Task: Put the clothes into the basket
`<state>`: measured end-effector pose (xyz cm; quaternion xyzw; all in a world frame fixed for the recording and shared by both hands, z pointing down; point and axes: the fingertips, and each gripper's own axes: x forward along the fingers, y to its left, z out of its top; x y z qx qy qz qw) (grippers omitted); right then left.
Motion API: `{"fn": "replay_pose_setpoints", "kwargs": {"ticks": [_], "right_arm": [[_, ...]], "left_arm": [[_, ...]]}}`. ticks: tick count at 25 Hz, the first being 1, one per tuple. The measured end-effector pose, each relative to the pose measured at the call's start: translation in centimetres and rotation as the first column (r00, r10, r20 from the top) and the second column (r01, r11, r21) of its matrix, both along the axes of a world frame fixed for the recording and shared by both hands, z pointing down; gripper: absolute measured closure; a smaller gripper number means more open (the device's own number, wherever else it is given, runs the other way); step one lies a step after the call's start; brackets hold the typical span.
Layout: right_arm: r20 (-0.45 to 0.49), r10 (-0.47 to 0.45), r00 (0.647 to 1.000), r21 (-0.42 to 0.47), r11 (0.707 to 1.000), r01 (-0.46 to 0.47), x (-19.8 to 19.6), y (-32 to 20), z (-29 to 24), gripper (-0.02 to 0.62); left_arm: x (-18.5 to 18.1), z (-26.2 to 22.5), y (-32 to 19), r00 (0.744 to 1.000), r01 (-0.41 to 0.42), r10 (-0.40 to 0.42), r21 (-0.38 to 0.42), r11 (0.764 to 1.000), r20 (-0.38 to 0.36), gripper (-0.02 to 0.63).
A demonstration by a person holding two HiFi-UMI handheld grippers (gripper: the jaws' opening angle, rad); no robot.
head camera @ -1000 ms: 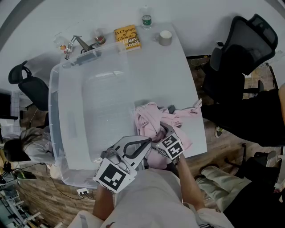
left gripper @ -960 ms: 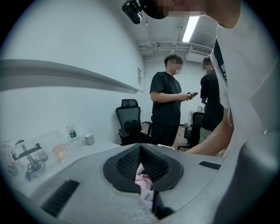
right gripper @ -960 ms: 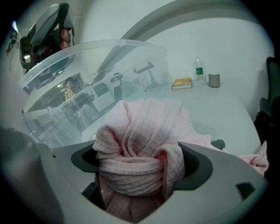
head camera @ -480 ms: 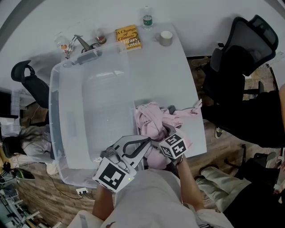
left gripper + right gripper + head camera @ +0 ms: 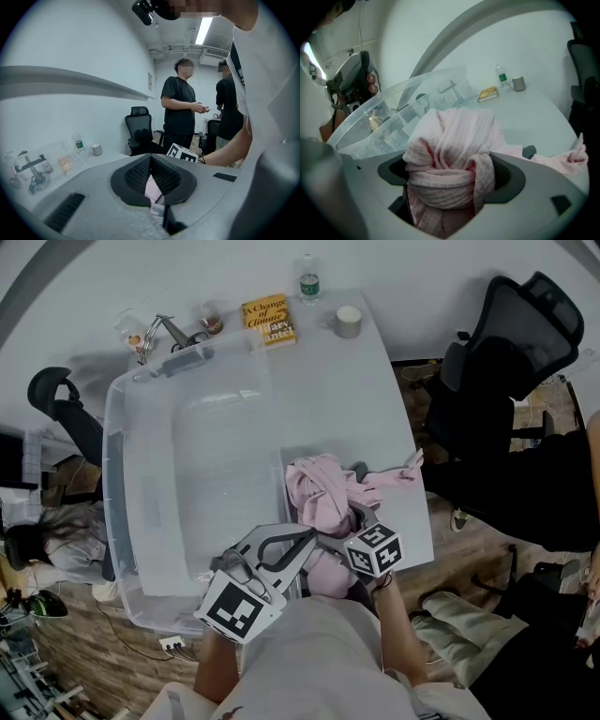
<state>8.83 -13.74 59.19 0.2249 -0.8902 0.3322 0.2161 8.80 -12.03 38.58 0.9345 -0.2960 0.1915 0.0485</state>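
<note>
Pink waffle-knit garment point(image 5: 449, 140) wadded in right gripper point(image 5: 450, 174), whose jaws have just been closing on it.
Twisted folds bulge above fingers; left gripper point(image 5: 150, 161) jaws together, empty.

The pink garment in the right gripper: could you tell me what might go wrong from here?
The right gripper, whose fingers have just been closing, holds only a bunched wad of the pink garment; it could slip out. The loose end trails near the table edge and may drag or snag on the clear bin rim.

left gripper point(image 5: 150, 158) jaws pressed together
</note>
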Motion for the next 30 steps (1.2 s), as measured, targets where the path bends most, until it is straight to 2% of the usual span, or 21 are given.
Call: {"fn": "replay_pose_setpoints", "kwargs": {"ticks": [16, 30], "right_arm": [[0.136, 0.102, 0.985, 0.033, 0.994, -0.108, 1.9, -0.4, -5.5, 0.141], [0.299, 0.152, 0.942, 0.104, 0.976, -0.191, 2.7, -0.7, -13.3, 0.141]], "left_arm": [[0.6, -0.9, 0.5, 1.0, -0.029, 0.029, 0.031, 0.999, -0.009, 0.6], [-0.3, -3.0, 1.0, 0.999, -0.023, 0.026, 0.095, 0.995, -0.035, 0.6]]}}
